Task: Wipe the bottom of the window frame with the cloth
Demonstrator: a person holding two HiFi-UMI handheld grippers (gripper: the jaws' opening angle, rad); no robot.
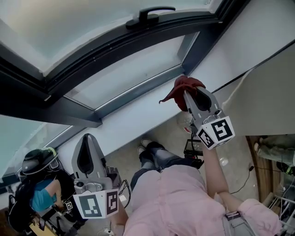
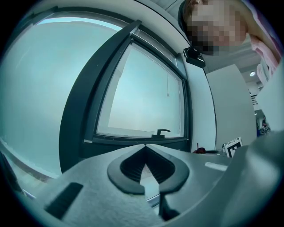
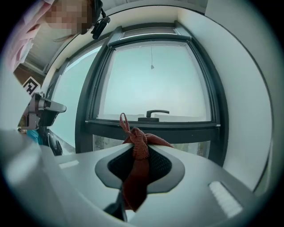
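A dark red cloth (image 1: 186,84) is bunched between the jaws of my right gripper (image 1: 184,93), which is shut on it. The cloth is held up at the right end of the window's lower frame rail (image 1: 133,94), close to the corner; whether they touch I cannot tell. In the right gripper view the cloth (image 3: 133,177) hangs through the right gripper (image 3: 136,144), with the dark sash bar (image 3: 186,131) and window handle (image 3: 156,113) behind it. My left gripper (image 1: 87,137) is low at the left, shut and holding nothing, away from the window. Its tips (image 2: 145,146) meet.
The tilted sash with its black handle (image 1: 152,14) overhangs the frame. A white sill (image 1: 138,122) runs below the rail, and a white wall (image 1: 258,41) bounds it on the right. Another person in a helmet (image 1: 37,161) sits at the lower left. Cables lie on the floor (image 1: 239,170).
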